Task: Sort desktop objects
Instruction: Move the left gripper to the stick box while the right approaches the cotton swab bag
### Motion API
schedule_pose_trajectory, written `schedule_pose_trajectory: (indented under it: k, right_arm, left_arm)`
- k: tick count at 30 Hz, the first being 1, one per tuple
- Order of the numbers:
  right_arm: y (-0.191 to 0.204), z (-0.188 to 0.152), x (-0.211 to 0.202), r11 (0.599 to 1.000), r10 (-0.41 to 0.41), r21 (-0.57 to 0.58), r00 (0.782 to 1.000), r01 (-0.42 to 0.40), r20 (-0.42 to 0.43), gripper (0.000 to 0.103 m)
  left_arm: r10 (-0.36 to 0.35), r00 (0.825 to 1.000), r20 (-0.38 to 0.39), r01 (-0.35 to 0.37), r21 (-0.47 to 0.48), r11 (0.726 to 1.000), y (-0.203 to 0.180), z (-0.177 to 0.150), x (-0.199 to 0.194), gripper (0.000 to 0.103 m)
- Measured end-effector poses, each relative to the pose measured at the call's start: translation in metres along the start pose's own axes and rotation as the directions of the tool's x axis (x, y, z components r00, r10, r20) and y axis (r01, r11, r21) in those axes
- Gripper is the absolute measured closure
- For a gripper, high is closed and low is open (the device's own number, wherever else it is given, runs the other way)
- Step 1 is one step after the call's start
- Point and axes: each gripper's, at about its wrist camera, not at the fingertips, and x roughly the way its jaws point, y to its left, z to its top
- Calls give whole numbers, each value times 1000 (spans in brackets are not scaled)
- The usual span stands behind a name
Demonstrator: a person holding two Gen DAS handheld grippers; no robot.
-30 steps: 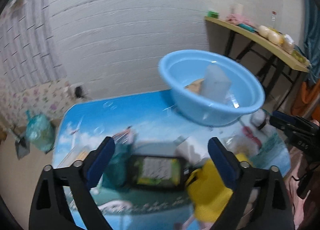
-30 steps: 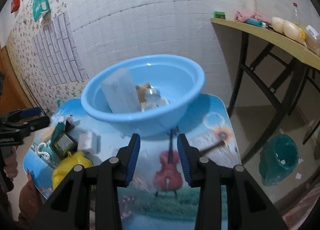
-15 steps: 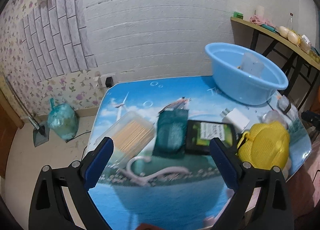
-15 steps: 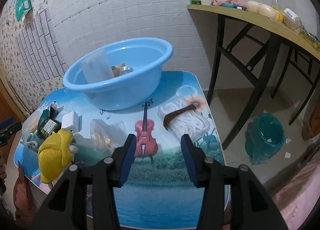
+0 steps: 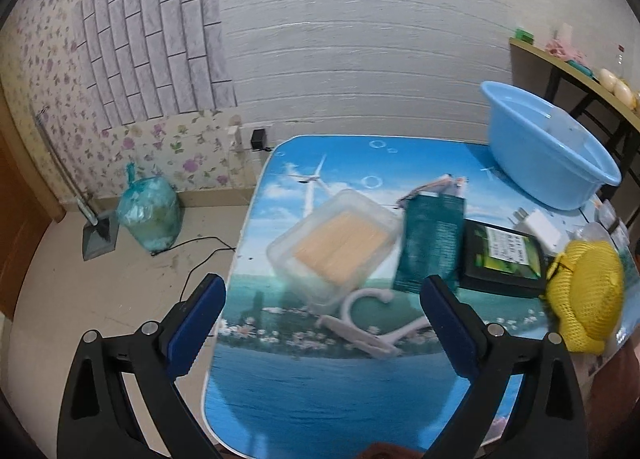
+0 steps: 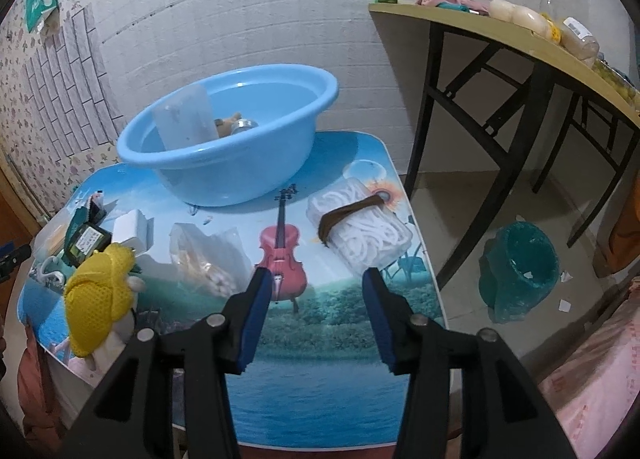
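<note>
A light blue basin (image 6: 240, 163) stands at the back of the picture-printed table (image 6: 320, 339), holding a clear container (image 6: 184, 119) and small items. In front of it lie a white rope pack (image 6: 364, 231), a plastic bag (image 6: 208, 259), a yellow mesh item (image 6: 100, 299) and a white charger (image 6: 132, 231). My right gripper (image 6: 316, 279) hovers open over the near table, nothing between its fingers. My left gripper (image 5: 324, 291) is wide open above a clear box of tan sticks (image 5: 336, 243) and a white hook (image 5: 368, 323). Beside them are a teal pouch (image 5: 434, 243) and a black box (image 5: 504, 255).
A wooden shelf table (image 6: 500, 35) with bottles stands to the right, a green bin (image 6: 518, 271) on the floor below it. Left of the table, a teal rubbish bag (image 5: 150, 215) and a dustpan (image 5: 98, 235) sit by the wall. The basin (image 5: 548, 155) is at the far right.
The left gripper's view swung away from the basin to the table's left end, bringing the stick box and hook into view. The right gripper drew back from the basin and its jaws widened.
</note>
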Motion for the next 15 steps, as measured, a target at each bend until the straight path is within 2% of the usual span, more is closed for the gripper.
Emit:
schedule_pose_trajectory:
  k: [12,14,15]
  right_arm:
    - [-26,19,18,998,-59,26,998,59,-14,56]
    - [-31,22,22,997,-67,34,998,68,-19,53]
    - [-35,23,24,997,-69,37,997,69,-21,48]
  left_arm:
    - [0,999,-48,0,2,1000,13,6,37,5]
    - [-12,998,-59,12,4,1000,14,8,43,5]
    - [-13,998,-65,14,7,1000,14,9,47,5]
